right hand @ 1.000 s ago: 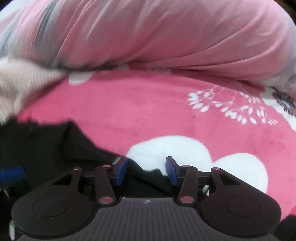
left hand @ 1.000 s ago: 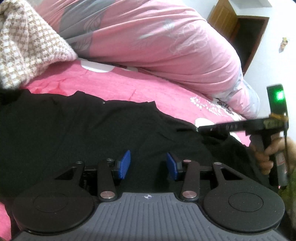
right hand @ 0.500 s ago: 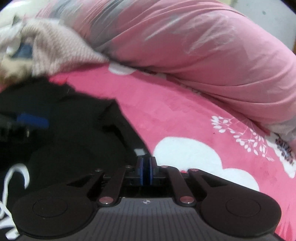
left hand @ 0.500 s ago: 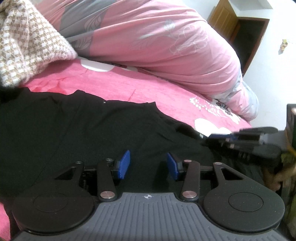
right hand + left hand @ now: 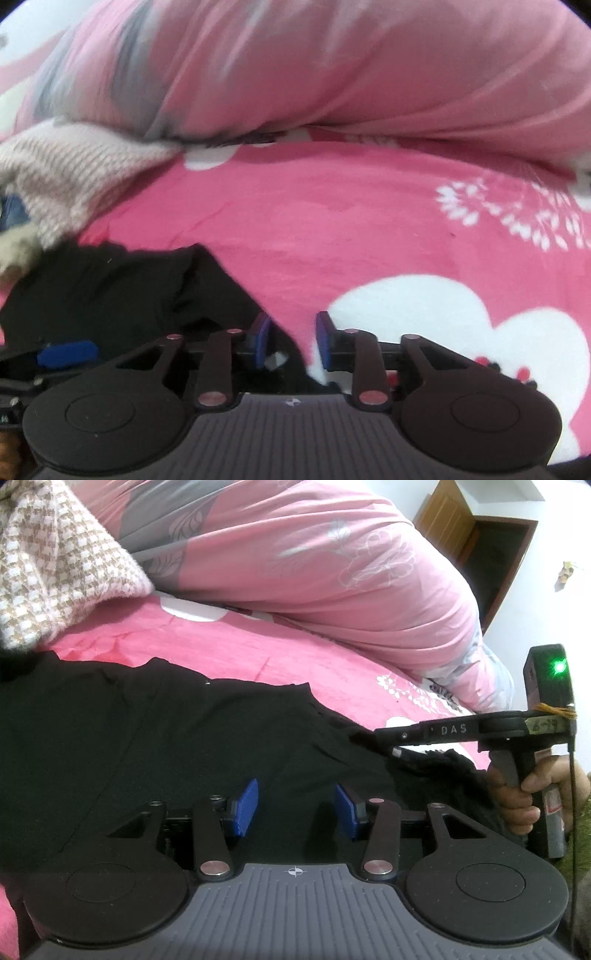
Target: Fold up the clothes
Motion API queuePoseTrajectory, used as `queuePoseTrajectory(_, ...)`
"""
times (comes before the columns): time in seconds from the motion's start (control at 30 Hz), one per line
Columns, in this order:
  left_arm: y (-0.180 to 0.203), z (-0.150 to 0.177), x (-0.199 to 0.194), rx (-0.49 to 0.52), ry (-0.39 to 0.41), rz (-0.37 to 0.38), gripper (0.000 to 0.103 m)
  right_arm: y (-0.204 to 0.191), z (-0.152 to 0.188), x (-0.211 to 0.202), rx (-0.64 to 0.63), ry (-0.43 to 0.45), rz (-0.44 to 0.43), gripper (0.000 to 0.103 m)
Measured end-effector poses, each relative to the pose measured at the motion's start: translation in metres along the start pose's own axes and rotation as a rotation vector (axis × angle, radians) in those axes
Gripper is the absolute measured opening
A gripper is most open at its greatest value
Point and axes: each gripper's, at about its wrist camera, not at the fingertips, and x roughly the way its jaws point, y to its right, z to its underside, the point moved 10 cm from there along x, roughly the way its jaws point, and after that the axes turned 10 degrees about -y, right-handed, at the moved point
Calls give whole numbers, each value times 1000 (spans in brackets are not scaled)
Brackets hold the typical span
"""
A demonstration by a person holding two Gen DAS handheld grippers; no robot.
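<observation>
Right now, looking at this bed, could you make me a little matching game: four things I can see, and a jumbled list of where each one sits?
Things:
1. black garment
2. checked knitted blanket
3. pale pink quilt
4. brown wooden door

Places:
A. far right corner
B. bunched along the bed's back
C. heaped far left
D. spread flat in front

Pairs: 1-D, 2-C, 3-B, 4-A

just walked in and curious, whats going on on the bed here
A person is folding a black garment spread on a pink bedsheet, a handheld gripper in each hand. The left gripper hovers open over the cloth. The right gripper, at the garment's edge, has just been opening, with nothing visibly pinched.
</observation>
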Motion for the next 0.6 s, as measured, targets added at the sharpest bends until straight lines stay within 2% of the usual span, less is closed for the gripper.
queuePoseTrajectory(0.1,0,0,0,-1,0,1,46,-14,5,5,-81,-14,41,18)
queuePoseTrajectory(0.17,0,0,0,-2,0,2,46,-20,8,8,-123,-11,79,3)
queuePoseTrajectory(0.2,0,0,0,-2,0,2,46,-23,8,8,-141,-2,99,1)
queuePoseTrajectory(0.43,0,0,0,-4,-1,6,46,-29,-14,0,-242,151,292,0)
queuePoseTrajectory(0.6,0,0,0,-8,-1,11,46,-24,-9,35,-352,107,416,3)
